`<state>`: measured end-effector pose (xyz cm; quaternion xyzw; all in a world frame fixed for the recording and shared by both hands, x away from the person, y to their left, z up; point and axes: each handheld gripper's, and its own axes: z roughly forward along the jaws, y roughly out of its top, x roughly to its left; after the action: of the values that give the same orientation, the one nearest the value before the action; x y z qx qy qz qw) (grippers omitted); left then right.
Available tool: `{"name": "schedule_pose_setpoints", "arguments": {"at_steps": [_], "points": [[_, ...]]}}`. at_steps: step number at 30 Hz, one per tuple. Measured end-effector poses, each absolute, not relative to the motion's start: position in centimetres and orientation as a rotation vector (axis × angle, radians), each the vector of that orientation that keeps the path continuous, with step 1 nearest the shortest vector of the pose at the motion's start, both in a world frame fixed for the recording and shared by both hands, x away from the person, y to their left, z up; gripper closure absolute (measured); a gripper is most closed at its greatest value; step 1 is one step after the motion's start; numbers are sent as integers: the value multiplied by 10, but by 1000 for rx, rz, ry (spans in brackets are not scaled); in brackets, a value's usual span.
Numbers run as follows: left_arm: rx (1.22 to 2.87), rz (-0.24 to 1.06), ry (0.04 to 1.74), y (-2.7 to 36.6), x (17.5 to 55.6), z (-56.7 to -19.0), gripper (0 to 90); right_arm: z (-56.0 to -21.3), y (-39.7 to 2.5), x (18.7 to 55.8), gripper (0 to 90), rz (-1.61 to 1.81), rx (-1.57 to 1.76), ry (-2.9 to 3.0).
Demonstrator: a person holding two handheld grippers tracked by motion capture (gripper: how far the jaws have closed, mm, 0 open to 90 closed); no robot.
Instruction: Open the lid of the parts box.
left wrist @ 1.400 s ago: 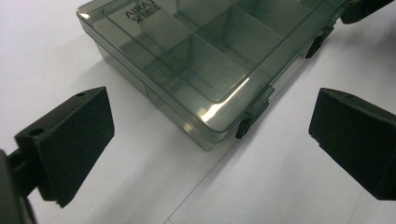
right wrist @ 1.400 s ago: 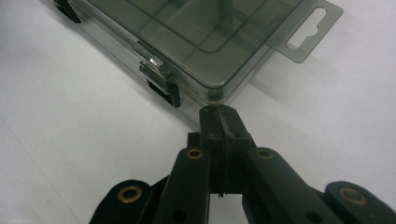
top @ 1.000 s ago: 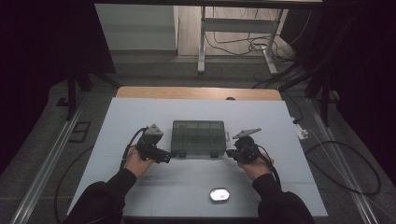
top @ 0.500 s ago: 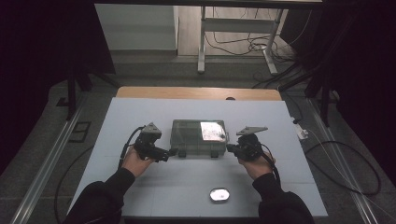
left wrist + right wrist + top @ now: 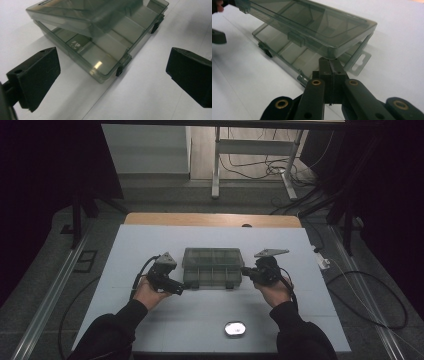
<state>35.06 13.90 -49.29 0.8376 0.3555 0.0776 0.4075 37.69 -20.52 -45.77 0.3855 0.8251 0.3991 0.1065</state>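
the smoky clear plastic compartment box (image 5: 213, 267) is sitting mid-desk (image 5: 150, 245). the right gripper (image 5: 329, 67), pressed together, is propping its lid (image 5: 312, 25) ajar at one corner; the lid could be slipping off and snapping down. the left gripper (image 5: 112, 72) is waiting spread just beside the box.

The plastic box (image 5: 212, 267) sits mid-table (image 5: 150, 245) between the left tool (image 5: 181, 290) and right tool (image 5: 245, 271); bare room lies behind it, and in front except a small shiny object (image 5: 234, 328).
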Motion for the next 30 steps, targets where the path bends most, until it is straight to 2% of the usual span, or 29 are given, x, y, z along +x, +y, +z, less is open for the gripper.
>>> {"name": "schedule_pose_setpoints", "arguments": {"at_steps": [4, 8, 22, 24, 28, 30], "points": [[2123, 200, 883, 136, 350, -492, 1, -453, -203, 381, 894, 1192, 1130, 2421], [2126, 212, 868, 133, 350, -492, 56, -449, -202, 385, 894, 1204, 1127, 2409], [2142, 231, 842, 115, 354, -494, 584, -439, -195, 398, 894, 1229, 1116, 2395], [2137, 227, 836, 112, 355, -495, 636, -439, -194, 399, 894, 1232, 1117, 2393], [2141, 222, 821, 102, 358, -498, 822, -439, -193, 403, 894, 1231, 1120, 2392], [2155, 223, 823, 99, 358, -501, 886, -439, -193, 404, 894, 1234, 1123, 2389]]}}
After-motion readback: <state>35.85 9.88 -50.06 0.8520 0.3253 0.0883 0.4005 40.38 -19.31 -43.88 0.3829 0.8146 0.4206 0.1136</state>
